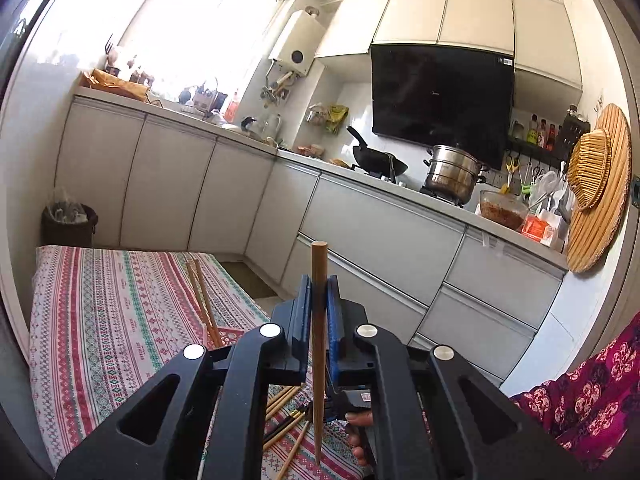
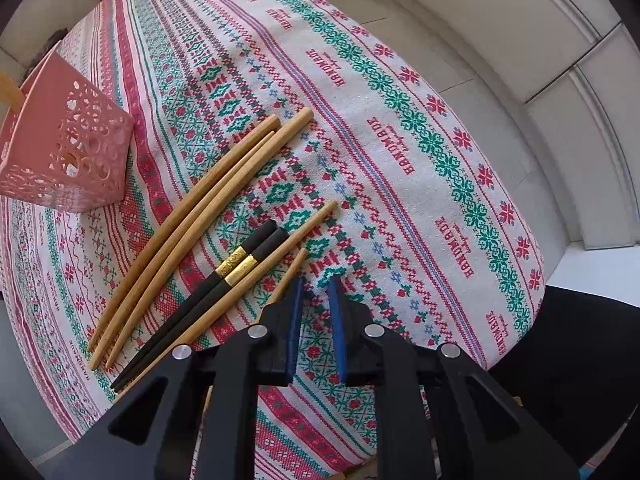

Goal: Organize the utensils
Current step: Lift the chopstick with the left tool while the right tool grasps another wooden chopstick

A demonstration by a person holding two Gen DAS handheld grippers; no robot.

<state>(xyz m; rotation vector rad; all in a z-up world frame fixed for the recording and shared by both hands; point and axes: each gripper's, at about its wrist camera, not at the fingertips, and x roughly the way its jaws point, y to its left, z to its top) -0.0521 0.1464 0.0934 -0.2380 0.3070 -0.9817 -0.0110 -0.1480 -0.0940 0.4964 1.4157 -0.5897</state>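
Observation:
My left gripper (image 1: 319, 284) is shut on a wooden chopstick (image 1: 319, 344) and holds it upright, high above the table. Two chopsticks (image 1: 204, 300) stand in a holder hidden behind the gripper. In the right wrist view, my right gripper (image 2: 317, 286) is open and empty, just above the cloth. Several wooden chopsticks (image 2: 200, 216) and a black pair with gold bands (image 2: 224, 276) lie to its left. One wooden chopstick (image 2: 288, 272) lies against its left finger. A pink perforated holder (image 2: 68, 148) stands at the far left.
The table has a patterned red and green cloth (image 2: 400, 152). Kitchen cabinets (image 1: 380, 232) and a counter with a wok (image 1: 376, 156) and steel pot (image 1: 452, 172) run behind. A dark bin (image 1: 68, 224) stands on the floor.

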